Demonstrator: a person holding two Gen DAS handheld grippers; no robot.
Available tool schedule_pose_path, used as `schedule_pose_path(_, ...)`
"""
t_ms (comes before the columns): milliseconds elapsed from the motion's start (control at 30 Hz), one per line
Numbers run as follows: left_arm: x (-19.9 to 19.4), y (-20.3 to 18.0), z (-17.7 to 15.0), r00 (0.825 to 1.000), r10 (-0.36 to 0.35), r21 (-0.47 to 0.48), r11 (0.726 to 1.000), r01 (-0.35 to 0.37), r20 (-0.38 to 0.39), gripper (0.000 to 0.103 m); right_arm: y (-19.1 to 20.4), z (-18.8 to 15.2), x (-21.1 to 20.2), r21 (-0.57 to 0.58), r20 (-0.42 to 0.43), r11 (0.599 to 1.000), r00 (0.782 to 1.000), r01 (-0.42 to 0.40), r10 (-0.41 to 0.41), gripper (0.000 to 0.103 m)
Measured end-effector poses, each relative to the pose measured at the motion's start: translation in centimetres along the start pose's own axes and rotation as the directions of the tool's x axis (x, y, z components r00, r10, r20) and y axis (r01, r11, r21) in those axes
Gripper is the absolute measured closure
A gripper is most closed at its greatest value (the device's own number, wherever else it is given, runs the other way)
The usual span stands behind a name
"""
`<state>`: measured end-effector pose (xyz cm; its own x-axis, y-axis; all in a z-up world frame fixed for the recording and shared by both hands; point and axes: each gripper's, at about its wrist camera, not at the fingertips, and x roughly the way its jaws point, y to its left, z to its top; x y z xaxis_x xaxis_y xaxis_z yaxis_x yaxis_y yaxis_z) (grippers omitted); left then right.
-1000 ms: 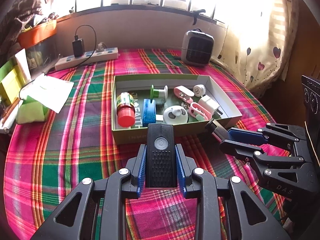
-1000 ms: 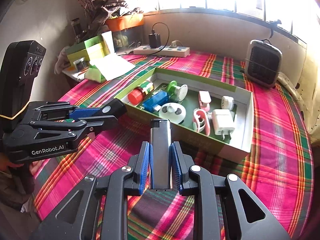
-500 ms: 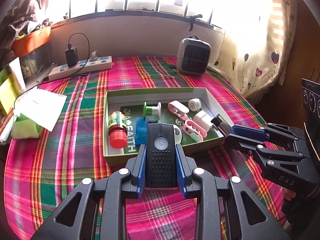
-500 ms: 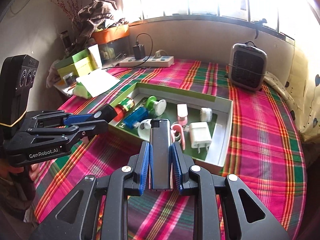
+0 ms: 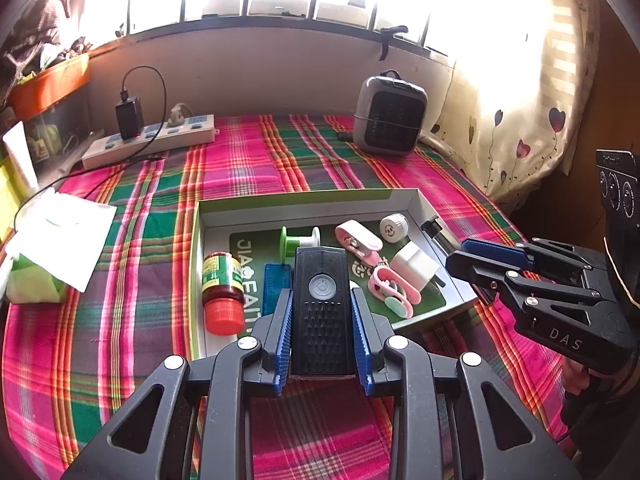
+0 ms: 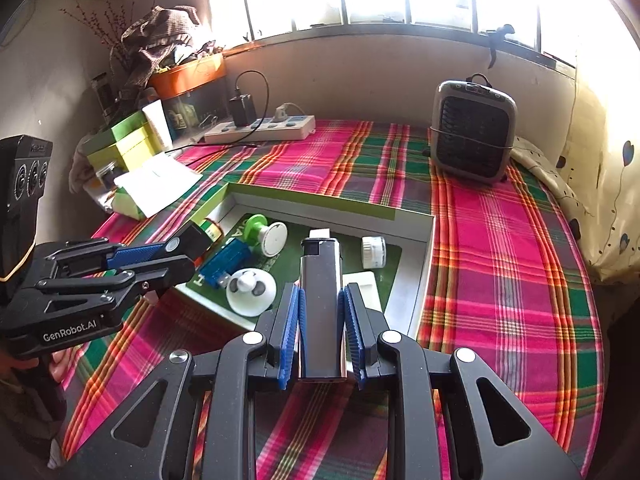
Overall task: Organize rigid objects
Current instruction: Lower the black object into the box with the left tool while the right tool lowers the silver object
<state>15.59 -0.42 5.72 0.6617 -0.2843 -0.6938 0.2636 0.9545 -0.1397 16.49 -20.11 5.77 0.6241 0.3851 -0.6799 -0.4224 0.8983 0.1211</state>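
Black remote [image 5: 322, 308]: clamped in left tool [image 5: 321, 344], over near edge of green-rimmed box [image 5: 304, 197]. Silver lighter [image 6: 321, 304]: clamped in right tool [image 6: 322, 340], over same box. Box: on plaid-covered desk [image 5: 120, 360], holding red-capped bottle [image 5: 222, 292], 2 pink clips.

Both grippers now stand farther forward over the plaid cloth [image 5: 140, 320]. The left gripper [image 5: 322, 316], with the black device [image 5: 322, 304] in its grip, has moved from short of the near edge of the box [image 5: 304, 204] to over that edge, its tip above the contents. The right gripper [image 6: 320, 312], clamped on the silver lighter [image 6: 320, 296], has likewise advanced from the cloth in front of the box to above the box's near right corner.
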Motion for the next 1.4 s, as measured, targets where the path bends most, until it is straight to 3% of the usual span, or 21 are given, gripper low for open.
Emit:
schedule_pose_path(667, 3.8, 1.6, 0.8, 0.999, 0.015, -0.04, 0.999, -0.016, -0.047, 0.077, -1.0, 2.1, 4.7, 0.069, -0.056, 0.997, 0.998, 0.019, -0.015, 0.079)
schedule_pose_path(1400, 5.0, 2.1, 0.5, 0.998, 0.009, -0.06, 0.998, -0.013, -0.068, 0.077, -0.9, 1.9, 6.4, 0.08, -0.08, 0.997, 0.997, 0.001, 0.005, 0.079)
